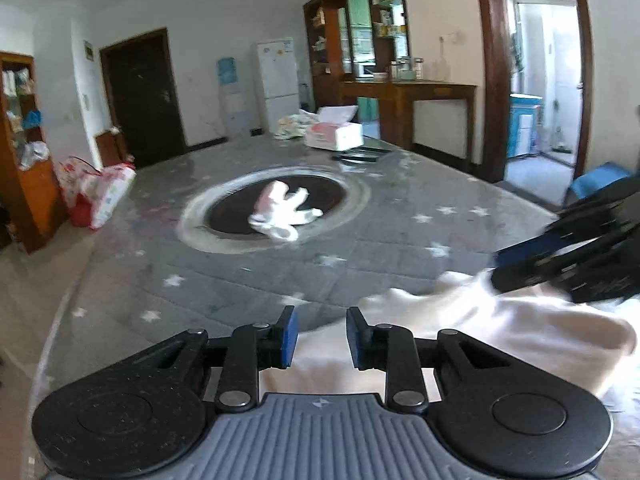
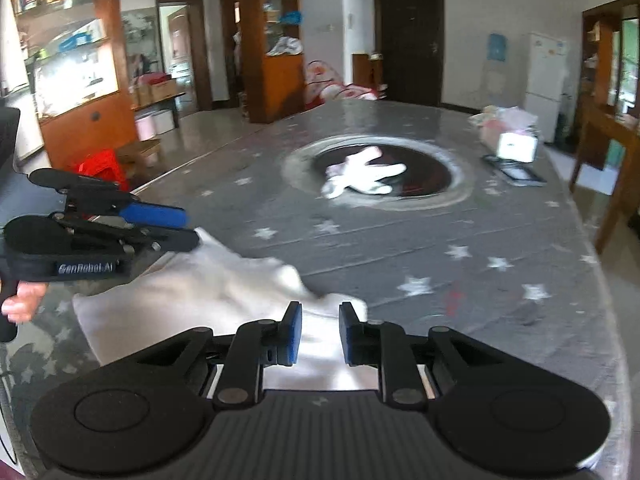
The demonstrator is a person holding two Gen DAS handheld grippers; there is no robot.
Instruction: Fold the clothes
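From the left wrist we look along the left gripper point(image 1: 321, 336): its blue pads stand parted with a clear gap and nothing pinched between them, so it is released. Just beneath and ahead lies the soft white cloth garment point(image 1: 460, 332), rumpled on the grey star-printed table cover point(image 1: 240, 280). The right gripper point(image 1: 560, 256) comes in from the right edge, low over the far corner of that cloth.

Over to the right wrist now. The right gripper point(image 2: 319, 334) shows its pads apart too, a narrow gap, fabric below them but not clamped: let go as well. The white garment point(image 2: 192, 292) spreads leftward toward the left gripper point(image 2: 168, 224), held by a person's hand point(image 2: 22, 300). Further off, a small white-and-pink garment point(image 2: 362, 174) waits on the dark round panel point(image 2: 424, 168).

We judge a fold has just been laid. To finish it well, we should lift both grippers straight clear without dragging the cloth, then press the crease flat before regrasping the edges.
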